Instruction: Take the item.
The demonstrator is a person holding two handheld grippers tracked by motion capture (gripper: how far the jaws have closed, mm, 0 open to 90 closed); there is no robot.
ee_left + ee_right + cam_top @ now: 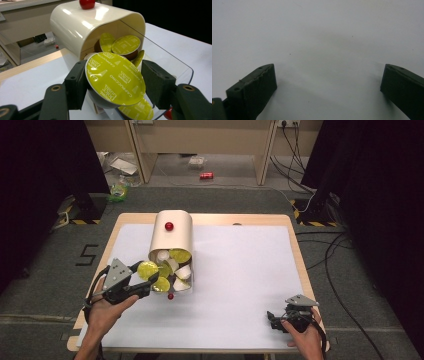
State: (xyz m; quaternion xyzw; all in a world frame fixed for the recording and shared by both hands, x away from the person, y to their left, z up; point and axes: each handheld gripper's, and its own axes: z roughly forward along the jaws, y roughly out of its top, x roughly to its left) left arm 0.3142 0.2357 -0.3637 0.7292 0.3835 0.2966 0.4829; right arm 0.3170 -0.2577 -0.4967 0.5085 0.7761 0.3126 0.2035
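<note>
Left gripper (113,85) was clamped on a yellow-lidded cappuccino capsule (115,78), held just outside the mouth of the cream capsule dispenser (172,234). More capsules (125,45) crowded the opening behind it; the clear tray (175,67) sat underneath. Right gripper (328,85) sat wide and empty over the white table (317,32), well apart.

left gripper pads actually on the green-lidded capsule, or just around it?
Touching. The left gripper view shows the left gripper shut on the capsule: both black pads press its sides, no gap, just outside the cream holder.
</note>
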